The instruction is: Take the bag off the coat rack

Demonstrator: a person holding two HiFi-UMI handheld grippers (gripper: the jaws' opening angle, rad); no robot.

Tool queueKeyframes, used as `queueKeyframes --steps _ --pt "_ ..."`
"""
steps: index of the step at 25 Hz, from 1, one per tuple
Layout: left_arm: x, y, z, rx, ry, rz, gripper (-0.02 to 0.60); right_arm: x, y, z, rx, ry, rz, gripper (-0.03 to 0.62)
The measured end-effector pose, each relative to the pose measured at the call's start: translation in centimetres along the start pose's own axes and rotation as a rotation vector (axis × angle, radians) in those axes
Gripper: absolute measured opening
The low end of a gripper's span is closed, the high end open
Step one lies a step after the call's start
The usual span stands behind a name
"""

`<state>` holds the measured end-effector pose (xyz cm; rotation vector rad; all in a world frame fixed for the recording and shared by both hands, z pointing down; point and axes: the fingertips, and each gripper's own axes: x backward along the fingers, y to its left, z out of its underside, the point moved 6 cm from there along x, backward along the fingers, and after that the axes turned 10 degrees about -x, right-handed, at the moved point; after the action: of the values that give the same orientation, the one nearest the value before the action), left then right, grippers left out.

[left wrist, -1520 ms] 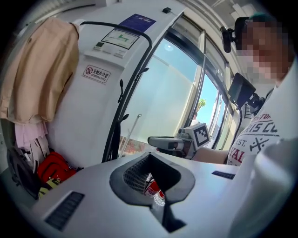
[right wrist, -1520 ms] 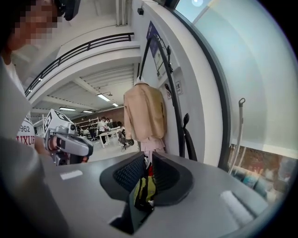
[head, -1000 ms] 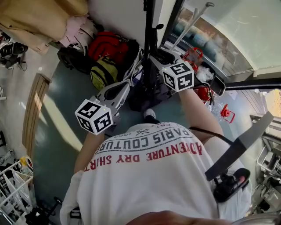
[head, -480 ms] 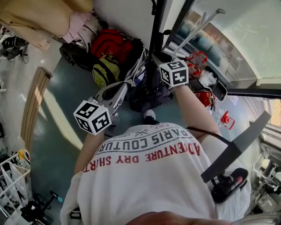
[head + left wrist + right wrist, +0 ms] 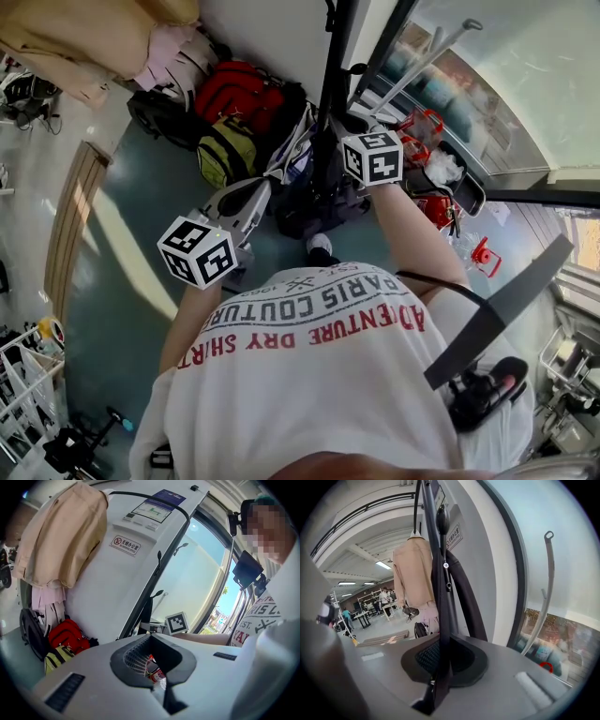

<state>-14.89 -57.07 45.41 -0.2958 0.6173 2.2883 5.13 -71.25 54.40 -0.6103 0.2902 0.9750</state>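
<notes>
Background: grey-green floor [image 5: 122,281], white wall, large window [image 5: 469,84] at right. A red backpack [image 5: 230,94] and a yellow-green bag [image 5: 223,152] lie on the floor against the wall. A beige coat [image 5: 412,571] hangs further back.

Coat rack [image 5: 334,56]: black pole with black pegs, standing just beside the window.

Bag [image 5: 314,199]: dark, near-black fabric, hanging low against the pole. In the head view it sits directly beneath the right gripper. Its strap [image 5: 446,581] is flat dark webbing, looped over a peg high on the pole. A small metal rivet and a buckle-like fitting show on it. One run of the strap drops straight down; the other bows out to the right.

Right gripper [image 5: 443,660]: jaws have just been closing and now pinch the straight run of the strap. The strap passes between the pads and continues out below them.

Left gripper [image 5: 152,656]: lower and to the left, apart from the rack. Jaws drawn together with nothing gripped; only distant clutter shows through the opening.

Bag not yet off the peg.
</notes>
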Motion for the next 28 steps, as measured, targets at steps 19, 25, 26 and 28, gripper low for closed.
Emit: queueKeyframes --steps 19,25,26,28 --pt "2.6 -0.5 -0.8 -0.026 -0.026 -0.008 0.002 8.3 3.3 -9.0 0.115 -0.211 0.042 0.009" --pt "4.0 -1.4 -1.4 -0.041 -0.045 -0.016 0.002 12.2 4.7 -13.4 0.098 -0.324 0.011 0.009" --pt "4.2 -1.5 -1.6 -0.045 -0.052 -0.016 0.002 12.9 5.0 -14.2 0.100 -0.348 0.006 0.009" --pt "4.5 -1.8 -1.7 -0.050 -0.062 -0.016 0.002 14.3 5.6 -15.6 0.109 -0.392 0.002 0.009"
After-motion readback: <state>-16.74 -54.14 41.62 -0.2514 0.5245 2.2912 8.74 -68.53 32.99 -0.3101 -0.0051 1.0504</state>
